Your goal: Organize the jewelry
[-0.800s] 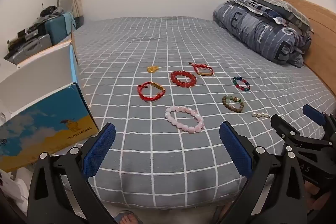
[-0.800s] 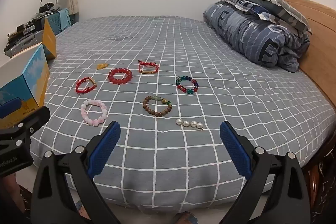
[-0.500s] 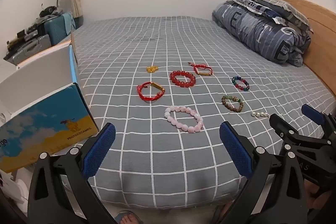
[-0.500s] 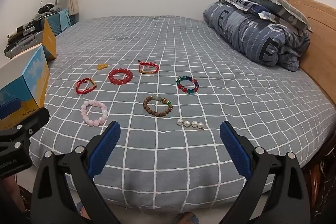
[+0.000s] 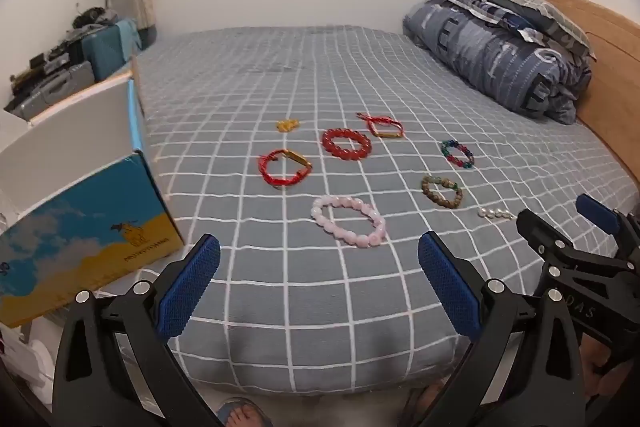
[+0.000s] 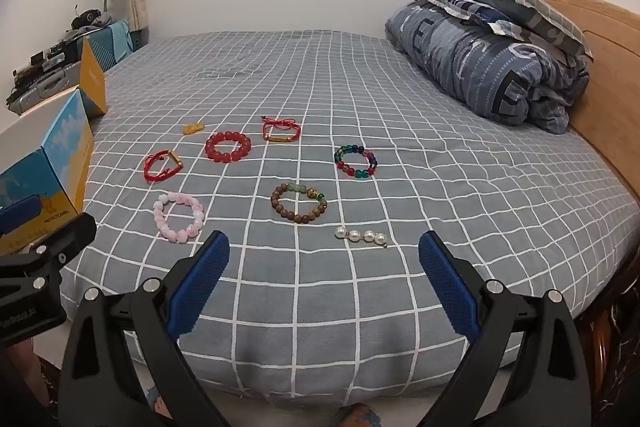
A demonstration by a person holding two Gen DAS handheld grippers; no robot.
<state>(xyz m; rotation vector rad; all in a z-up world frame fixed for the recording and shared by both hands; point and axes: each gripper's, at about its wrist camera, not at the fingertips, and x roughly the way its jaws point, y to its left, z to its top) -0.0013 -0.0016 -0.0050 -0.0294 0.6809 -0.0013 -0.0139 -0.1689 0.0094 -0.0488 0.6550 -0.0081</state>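
Several bracelets lie spread on a grey checked bed. Nearest is a pink bead bracelet. Behind it lie a red cord bracelet, a red bead bracelet, a second red cord bracelet and a small amber charm. To the right are a multicolour bead bracelet, a brown wooden bead bracelet and a pearl clip. My left gripper and right gripper hang open and empty over the bed's near edge.
An open blue and yellow cardboard box stands at the bed's left edge. A folded blue quilt and pillows lie by the wooden headboard on the right. Suitcases stand at the far left wall. A person's foot shows below.
Both grippers have drawn back slightly from the bed; the jewellery looks a little farther off. Nothing was taken hold of or shifted.
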